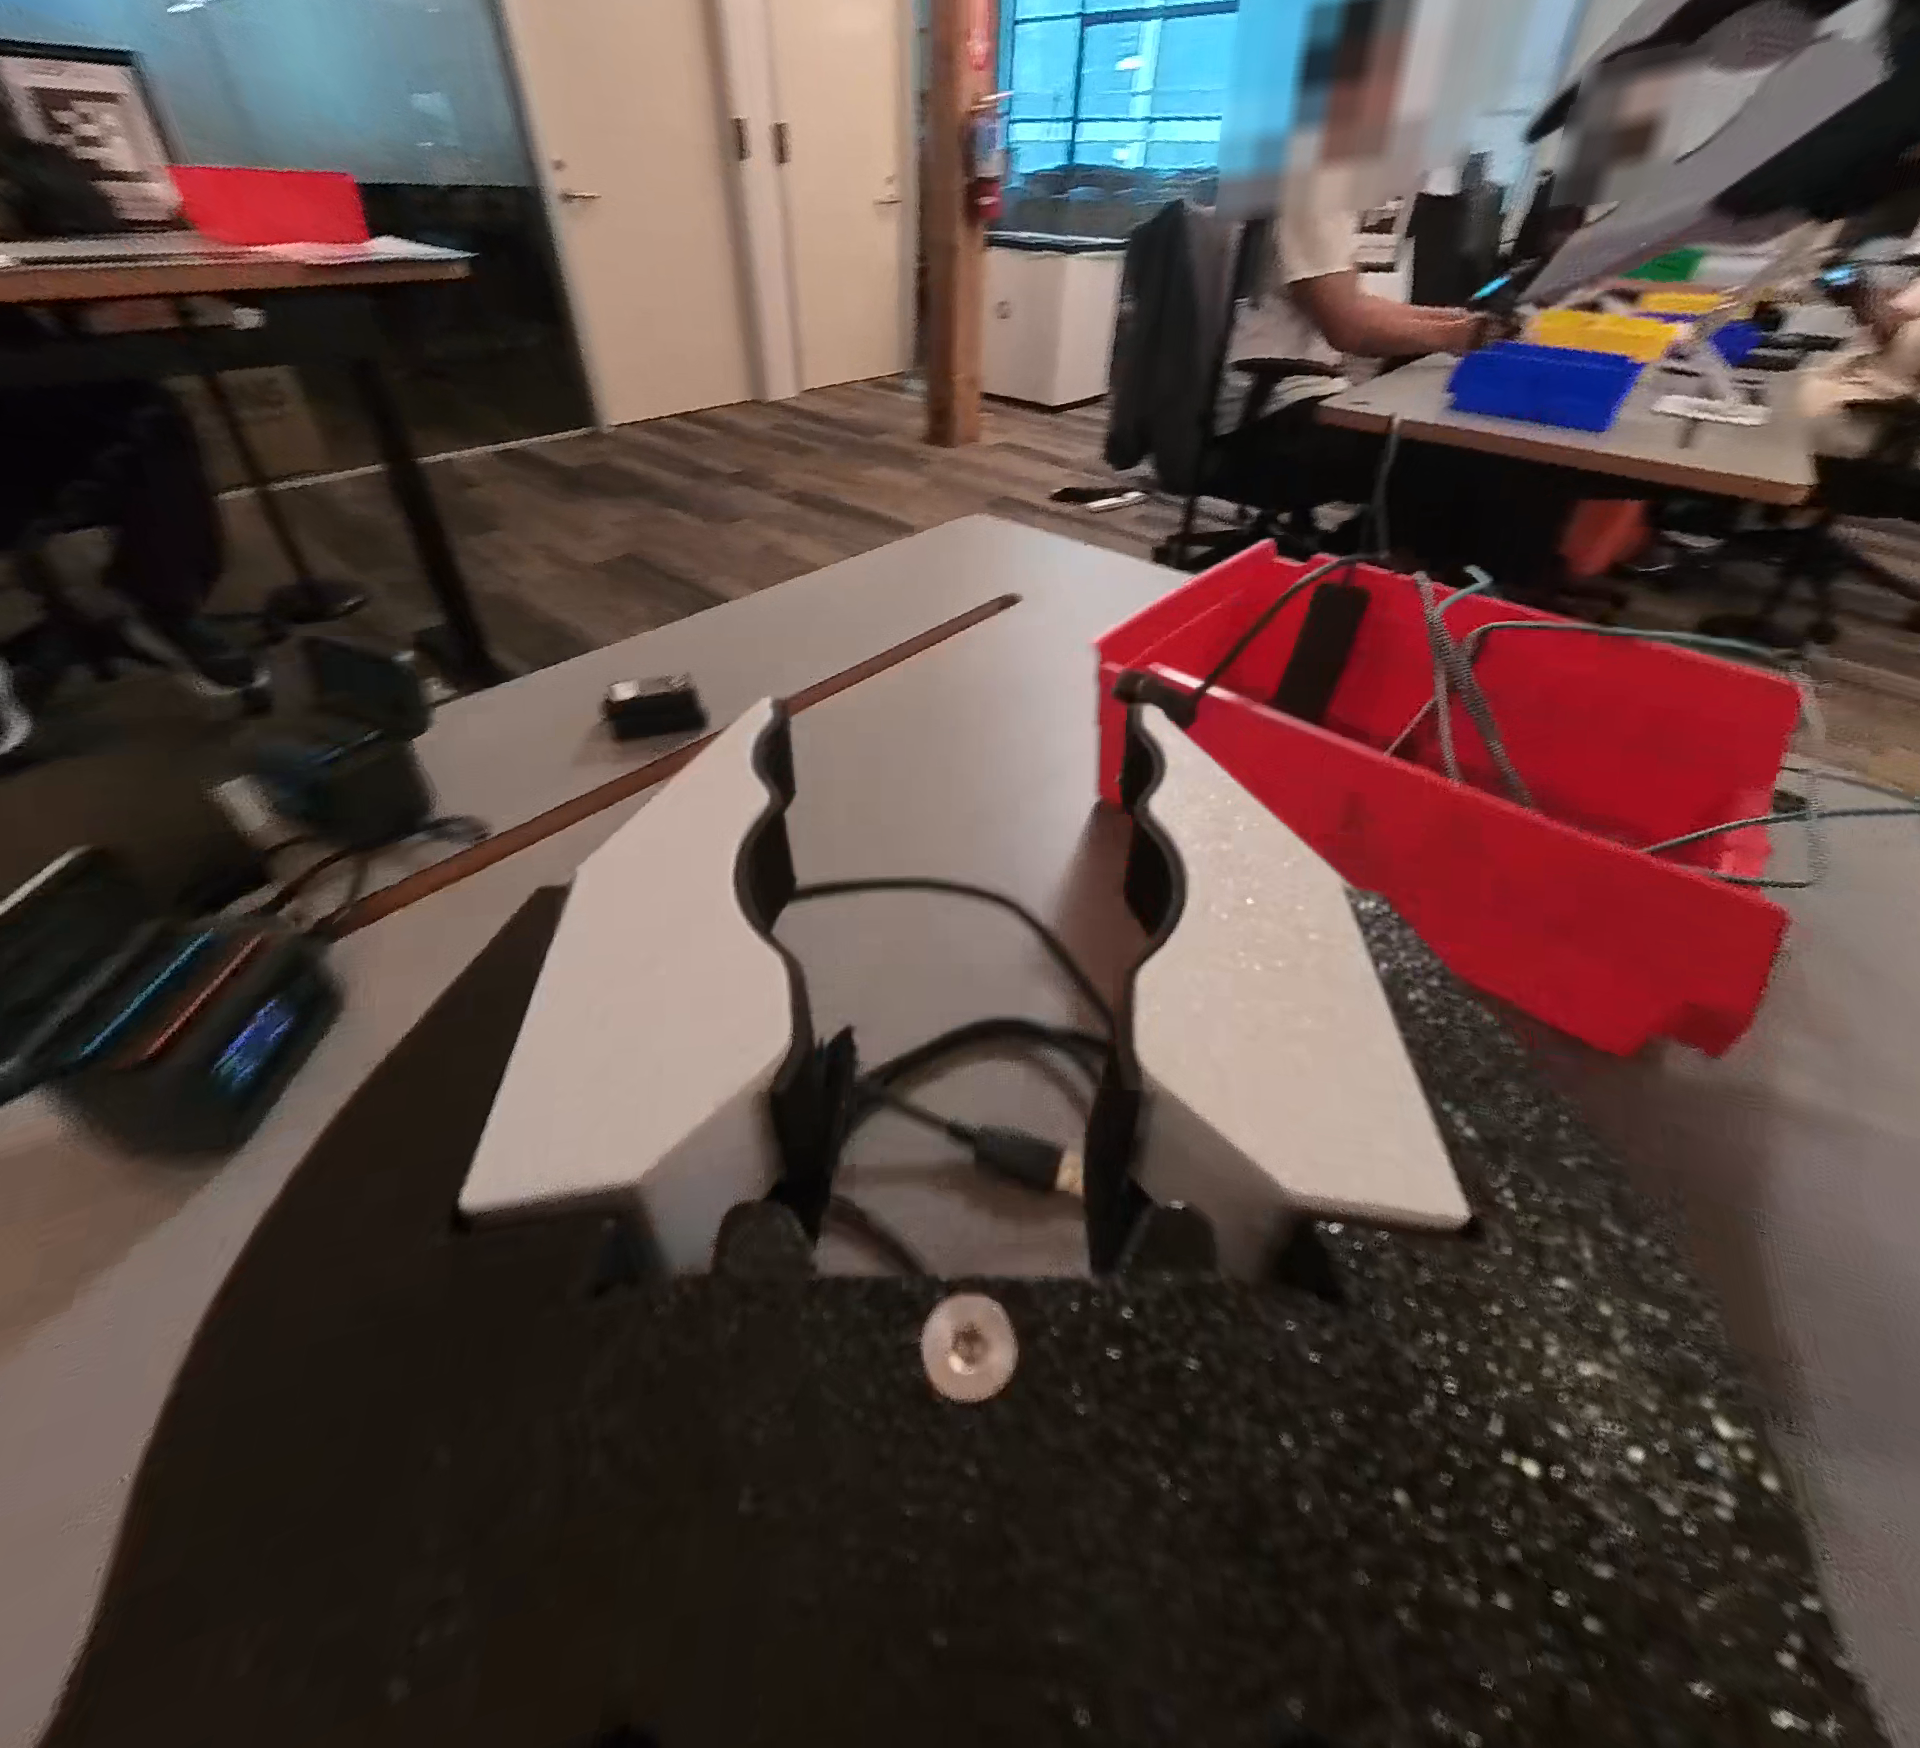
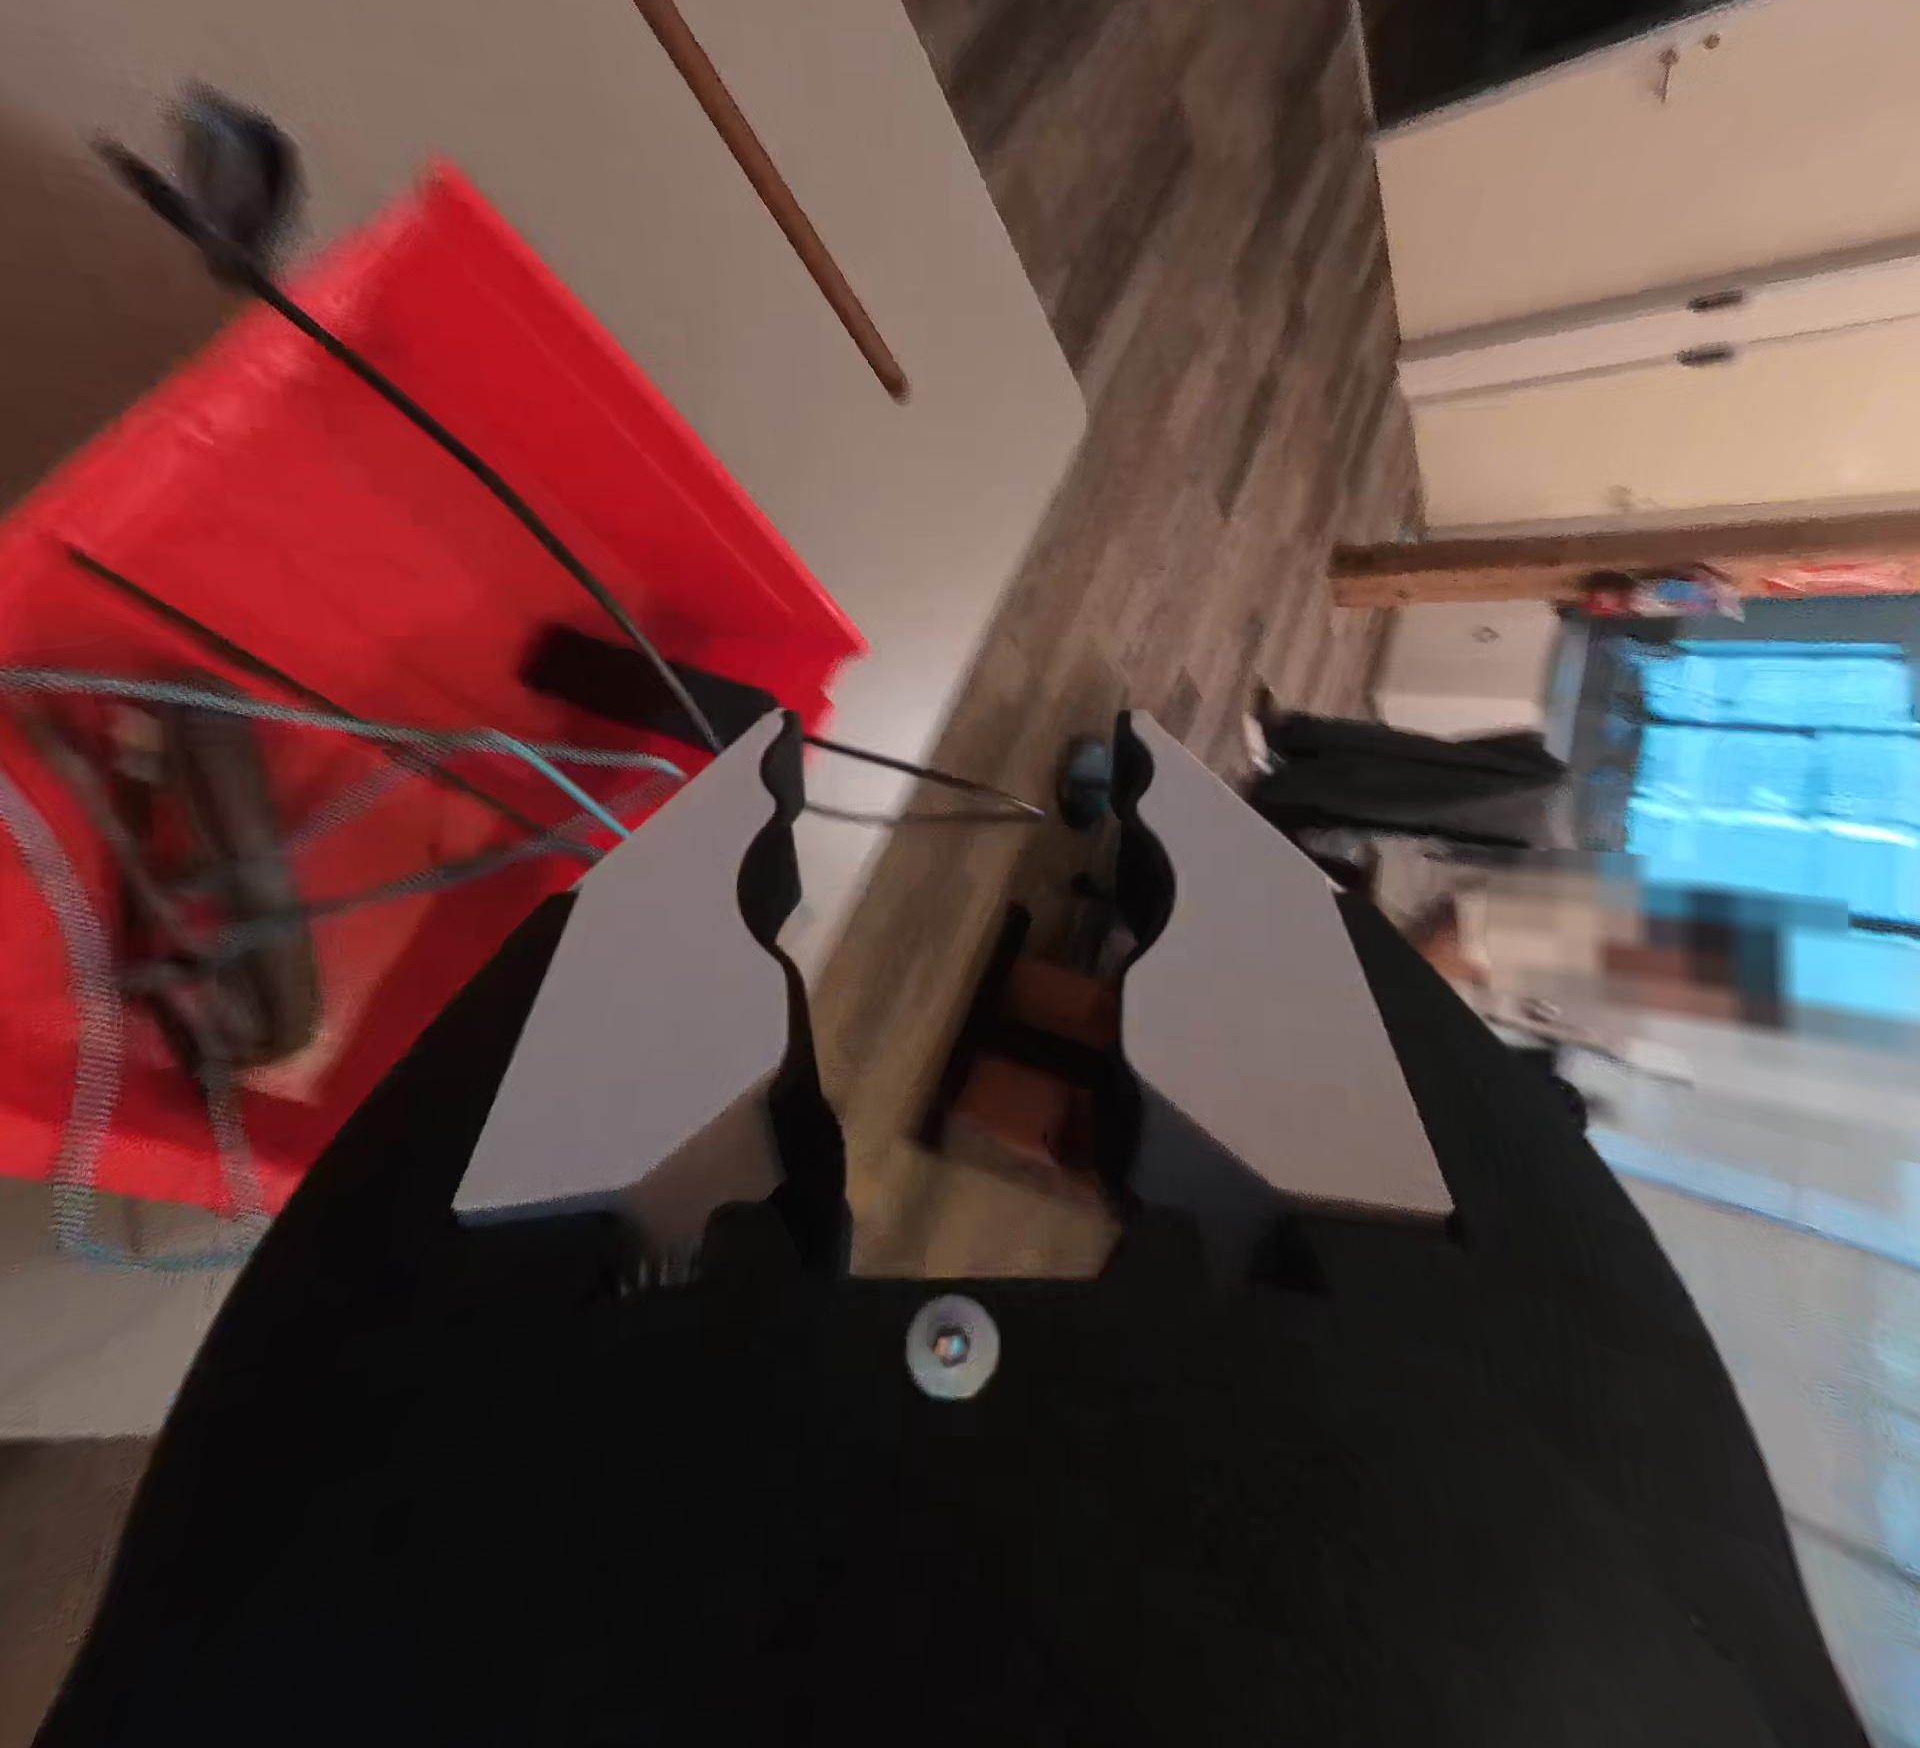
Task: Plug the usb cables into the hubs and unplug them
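In the left wrist view my left gripper [image 1: 956,742] is open and empty above the grey table [image 1: 914,618]. A black USB cable [image 1: 1013,1156] with a metal plug lies coiled on the table between the bases of its fingers. A red bin [image 1: 1455,815] to the right holds a black hub [image 1: 1320,659] and tangled cables [image 1: 1455,690]. In the right wrist view, which is rolled sideways and blurred, my right gripper [image 2: 956,742] is open and empty beside the red bin [image 2: 343,576], with the black hub [image 2: 623,675] and thin cables [image 2: 436,441] near its left fingertip.
A small black box [image 1: 652,706] lies on the table ahead. Black devices with lit screens [image 1: 197,1023] sit at the left edge. A brown seam [image 1: 727,742] crosses the tabletop. A person sits at a desk with blue and yellow bins [image 1: 1538,368] behind. Across from one pair of fingers to the other is roughly 35 cm.
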Demonstrator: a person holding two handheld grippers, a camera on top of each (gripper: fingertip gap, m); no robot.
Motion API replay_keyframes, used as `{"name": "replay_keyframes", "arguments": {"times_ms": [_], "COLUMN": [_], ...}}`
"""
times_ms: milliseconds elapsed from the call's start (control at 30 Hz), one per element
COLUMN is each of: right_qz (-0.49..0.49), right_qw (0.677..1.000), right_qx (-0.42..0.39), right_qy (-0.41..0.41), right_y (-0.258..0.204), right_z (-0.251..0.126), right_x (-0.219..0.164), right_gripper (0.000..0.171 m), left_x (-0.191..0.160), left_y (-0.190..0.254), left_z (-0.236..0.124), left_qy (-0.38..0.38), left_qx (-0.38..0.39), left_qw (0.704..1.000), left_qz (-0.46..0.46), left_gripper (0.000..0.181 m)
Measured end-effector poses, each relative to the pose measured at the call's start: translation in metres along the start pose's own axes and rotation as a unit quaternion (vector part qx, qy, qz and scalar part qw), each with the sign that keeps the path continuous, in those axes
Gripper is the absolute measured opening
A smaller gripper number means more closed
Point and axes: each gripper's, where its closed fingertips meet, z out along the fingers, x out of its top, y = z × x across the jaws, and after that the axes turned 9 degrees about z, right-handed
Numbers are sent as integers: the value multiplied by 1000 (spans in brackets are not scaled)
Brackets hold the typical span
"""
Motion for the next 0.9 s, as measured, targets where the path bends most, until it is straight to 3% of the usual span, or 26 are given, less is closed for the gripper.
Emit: {"name": "replay_keyframes", "arguments": {"times_ms": [100,200,300,433,600,800,900], "right_qz": [79,151,170,194,238,261,308], "right_qw": [979,898,840,821,796,809,768], "right_qx": [110,246,308,302,333,368,408], "right_qy": [155,332,413,444,445,377,385], "right_y": [-49,-120,-188,-254,-321,-347,-341], "right_z": [-31,-84,-101,-63,-14,22,15], "right_x": [57,123,161,185,184,174,176], "right_gripper": [55,55,57,57,58,59,58], "left_x": [-17,-41,-70,-105,-145,-196,-205], "left_y": [-25,-48,-59,-64,-49,-41,-38], "left_z": [-34,-61,-70,-69,-58,-48,-45], "left_qy": [-12,-19,-38,-77,-171,-291,-303], "left_qx": [61,112,123,118,85,80,69], "left_qw": [998,994,991,990,981,953,950], "left_qz": [6,-2,-26,-25,-10,6,-17], "left_gripper": [59,57,57,57,61,72,78]}}
